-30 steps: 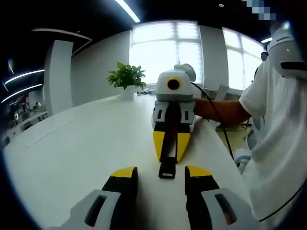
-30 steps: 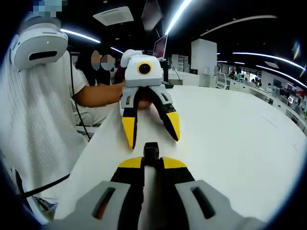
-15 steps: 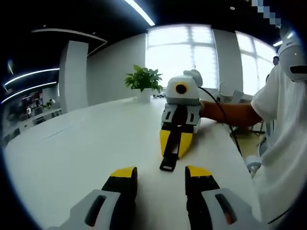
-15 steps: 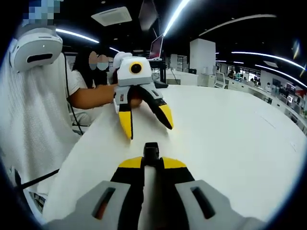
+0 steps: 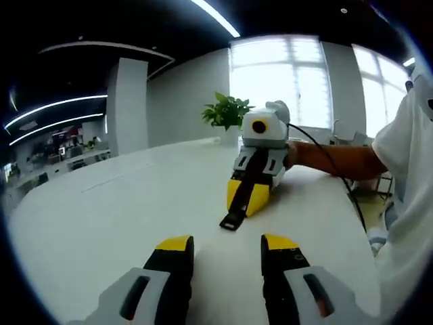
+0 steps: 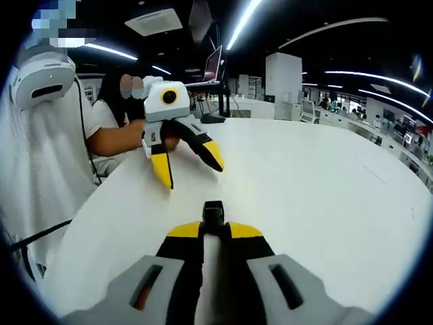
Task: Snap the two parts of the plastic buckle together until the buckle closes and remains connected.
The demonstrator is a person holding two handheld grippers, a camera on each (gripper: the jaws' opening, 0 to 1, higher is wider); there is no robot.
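Note:
A black buckle part on a strap [image 6: 213, 211] sticks out past my right gripper [image 6: 214, 230], which is shut on it above the white table [image 6: 311, 196]. In the left gripper view the same buckle part [image 5: 232, 218] hangs down from the right gripper [image 5: 249, 195], its end close to the tabletop. My left gripper [image 5: 228, 245] stands open with nothing between its yellow-tipped fingers [image 5: 174, 244]. From the right gripper view, the left gripper [image 6: 186, 162] is ahead and to the left, held by a hand, jaws spread wide.
A person in a white shirt [image 6: 37, 169] wearing a headset holds both grippers at the table's edge. A potted plant [image 5: 230, 112] stands at the far end of the table [image 5: 115, 203]. Office desks lie beyond.
The two grippers have drawn apart: each looks smaller and farther off in the other's view. The right gripper stays shut on the buckle part; the left stays open.

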